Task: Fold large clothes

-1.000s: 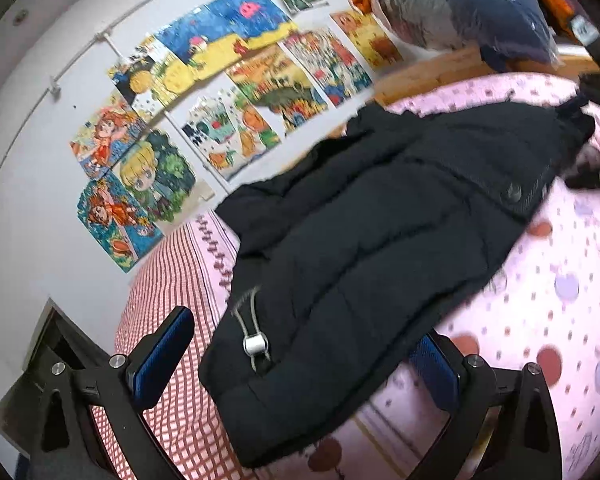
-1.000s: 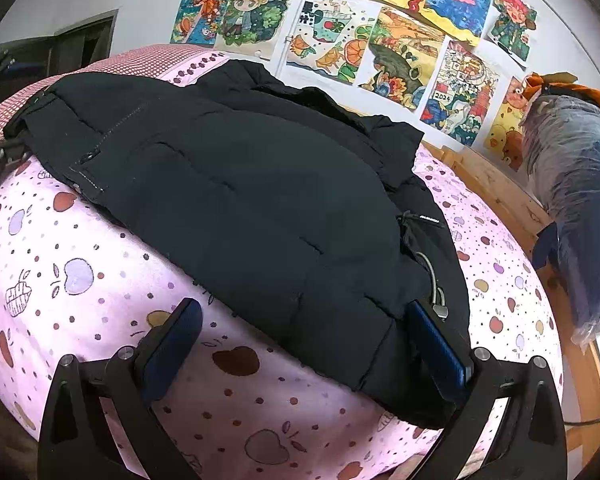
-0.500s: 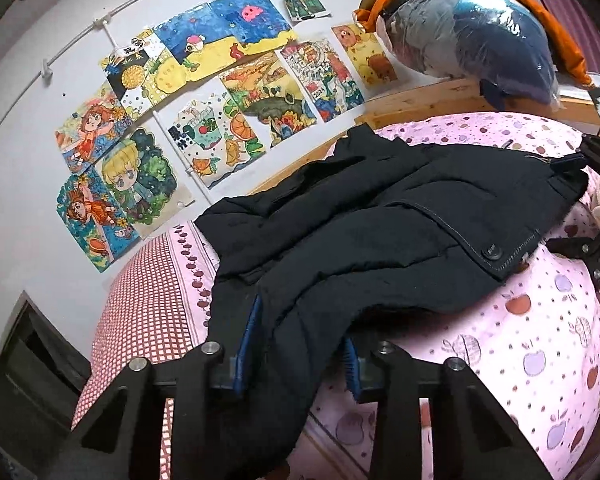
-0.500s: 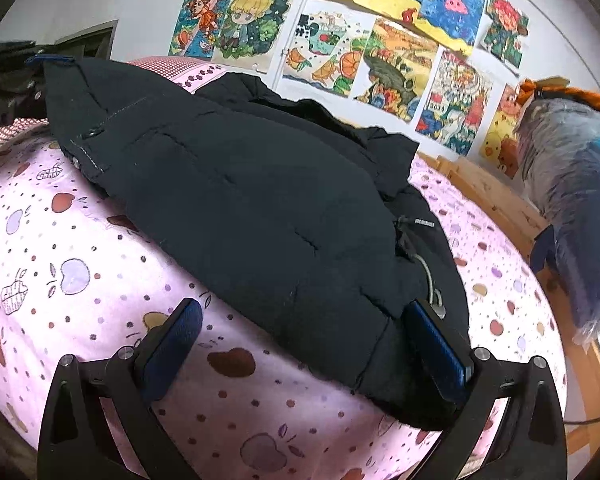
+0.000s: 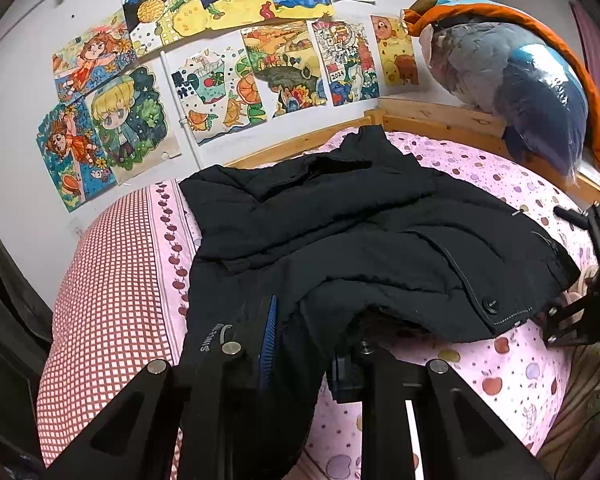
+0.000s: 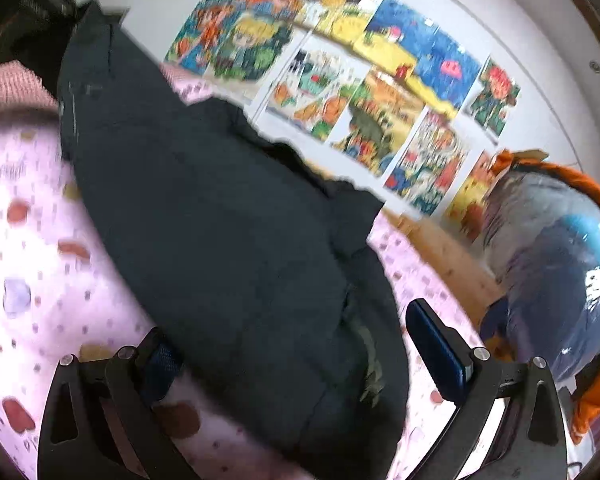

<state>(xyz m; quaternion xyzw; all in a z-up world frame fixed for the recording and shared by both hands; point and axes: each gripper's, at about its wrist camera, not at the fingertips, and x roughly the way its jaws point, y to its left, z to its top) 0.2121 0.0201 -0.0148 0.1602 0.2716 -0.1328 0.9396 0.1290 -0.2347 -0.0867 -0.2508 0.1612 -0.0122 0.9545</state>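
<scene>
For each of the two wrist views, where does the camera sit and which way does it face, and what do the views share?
Left wrist: behind the left gripper, facing across the bed to the picture wall; its fingers clamp the black jacket; the right gripper shows at the far right edge.
Right wrist: behind the right gripper, open astride the black jacket's edge; blurred.
Shared: jacket, bed, wall pictures, bagged bedding.

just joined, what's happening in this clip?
A person with two handheld claws is folding a black puffer jacket on a pink apple-print bed. The left claw is shut on the jacket's hem, lifting it. The right claw is open, its fingers either side of the opposite hem; that view is motion-blurred.
</scene>
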